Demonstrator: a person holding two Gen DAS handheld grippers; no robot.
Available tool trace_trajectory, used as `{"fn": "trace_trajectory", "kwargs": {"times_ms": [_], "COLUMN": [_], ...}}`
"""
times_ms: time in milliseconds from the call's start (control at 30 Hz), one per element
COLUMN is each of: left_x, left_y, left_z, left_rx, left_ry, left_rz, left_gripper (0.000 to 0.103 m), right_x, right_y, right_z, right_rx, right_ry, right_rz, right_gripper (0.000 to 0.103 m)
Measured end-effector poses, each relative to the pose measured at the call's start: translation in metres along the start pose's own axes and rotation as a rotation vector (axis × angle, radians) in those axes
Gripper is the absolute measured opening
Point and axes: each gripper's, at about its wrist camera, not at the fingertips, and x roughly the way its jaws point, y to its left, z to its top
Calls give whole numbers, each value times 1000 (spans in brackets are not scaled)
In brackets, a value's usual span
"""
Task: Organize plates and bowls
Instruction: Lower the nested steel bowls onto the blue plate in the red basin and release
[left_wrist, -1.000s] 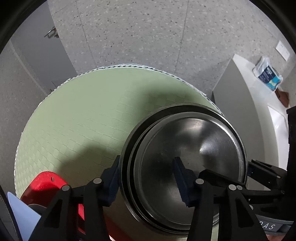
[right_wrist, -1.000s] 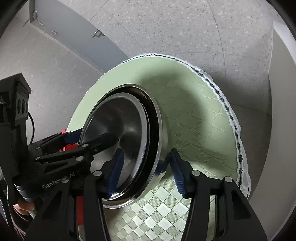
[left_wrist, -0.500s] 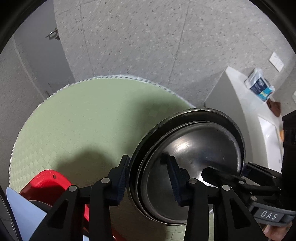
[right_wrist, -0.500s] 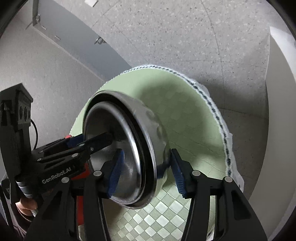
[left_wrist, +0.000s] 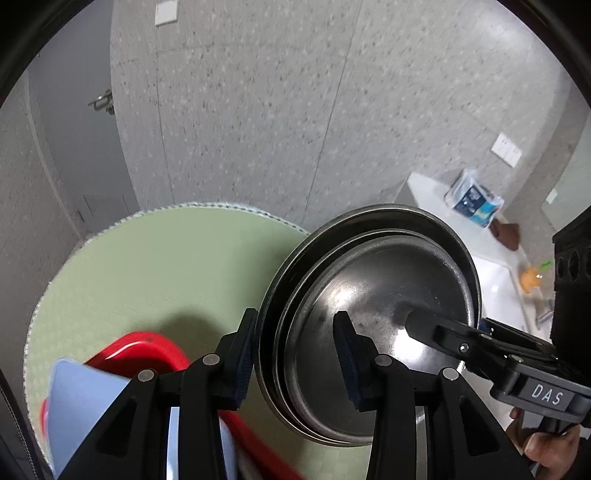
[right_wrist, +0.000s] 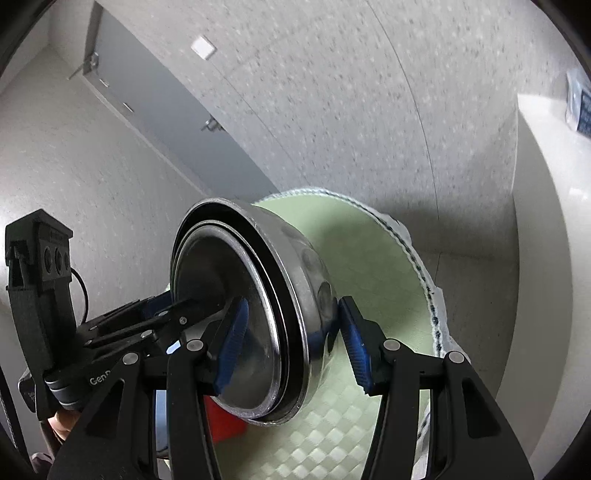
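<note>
A stack of nested steel bowls (left_wrist: 373, 325) is held up in the air above the round green table (left_wrist: 147, 266), tilted on edge. My left gripper (left_wrist: 295, 354) is shut on the stack's left rim, one finger inside, one outside. My right gripper (right_wrist: 291, 347) is shut on the opposite rim of the same steel bowls (right_wrist: 258, 314), one finger inside, one on the outer wall. Each gripper shows in the other's view.
A red tray (left_wrist: 147, 354) with a light blue plate (left_wrist: 85, 398) sits at the table's near left. A white counter (left_wrist: 491, 273) with a blue-white packet (left_wrist: 474, 203) stands to the right. Grey floor and a grey door (right_wrist: 155, 107) lie beyond the table.
Both grippers have lifted the bowl stack off the table and tilted it upward. The table now sits lower in both views and more floor shows.
</note>
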Motion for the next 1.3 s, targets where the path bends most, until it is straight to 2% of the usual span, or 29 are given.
{"fn": "trace_trajectory", "kwargs": {"times_ms": [333, 567, 833, 933, 1100, 1300], "left_x": [-111, -159, -176, -171, -164, -137], "left_y": [58, 98, 133, 138, 146, 156], "left_z": [-61, -108, -138, -135, -132, -112], "left_rx": [-10, -44, -51, -60, -63, -82], "left_ry": [-82, -47, 42, 70, 108, 140], "left_rz": [33, 87, 118, 113, 109, 110], "left_gripper": [37, 37, 37, 37, 36, 36], "right_x": [1, 36, 77, 86, 101, 109], "right_y": [79, 112, 129, 132, 140, 152], "right_z": [-35, -65, -98, -105, -105, -105], "right_rx": [-56, -14, 10, 8, -20, -101], "right_ry": [-9, 68, 173, 197, 216, 204], "right_rz": [29, 90, 100, 81, 24, -81], "right_gripper": [52, 50, 49, 49, 49, 49]}}
